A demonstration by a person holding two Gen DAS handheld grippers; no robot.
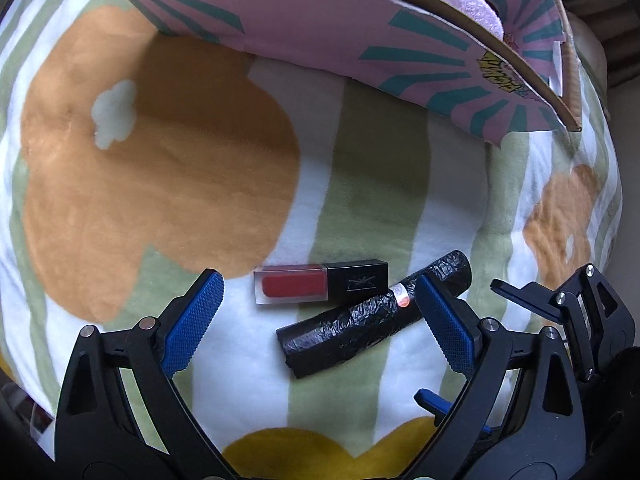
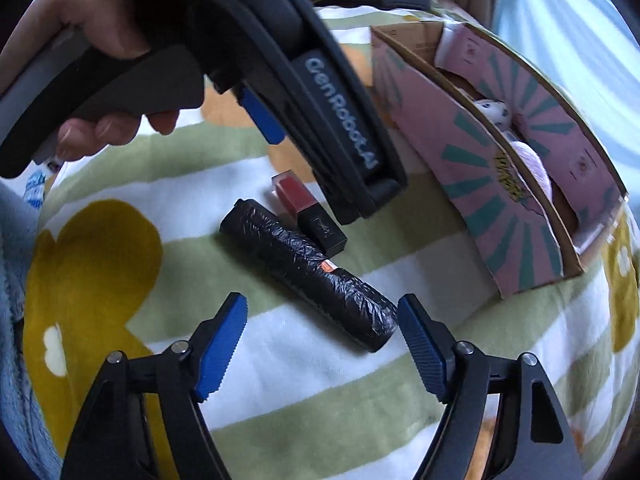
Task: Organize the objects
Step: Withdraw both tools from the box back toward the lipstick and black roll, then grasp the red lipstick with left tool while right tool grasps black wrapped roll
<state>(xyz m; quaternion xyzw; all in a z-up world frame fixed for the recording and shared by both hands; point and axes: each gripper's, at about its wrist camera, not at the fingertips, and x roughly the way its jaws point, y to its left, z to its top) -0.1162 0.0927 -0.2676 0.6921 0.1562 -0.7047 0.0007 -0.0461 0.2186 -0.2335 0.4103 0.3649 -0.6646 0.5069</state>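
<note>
A red lip gloss tube with a black cap point(image 1: 320, 283) lies on the striped blanket. Just beside it, at an angle, lies a black roll of plastic bags point(image 1: 372, 316) with a small orange sticker. My left gripper point(image 1: 320, 316) hovers open over both, its blue pads on either side of them and the right pad over the roll's far end. My right gripper point(image 2: 322, 336) is open too, its pads flanking the near end of the roll point(image 2: 308, 272). The lip gloss point(image 2: 308, 210) lies beyond the roll, partly under the left gripper's body point(image 2: 340, 120).
A pink and teal cardboard box point(image 1: 320, 32) stands open behind the objects, with soft pale things inside point(image 2: 528, 160). A hand point(image 2: 100, 12) holds the left gripper's handle. The green and white blanket point(image 1: 168, 160) has orange and yellow flower patches. Blue fabric point(image 2: 12, 280) lies at the left.
</note>
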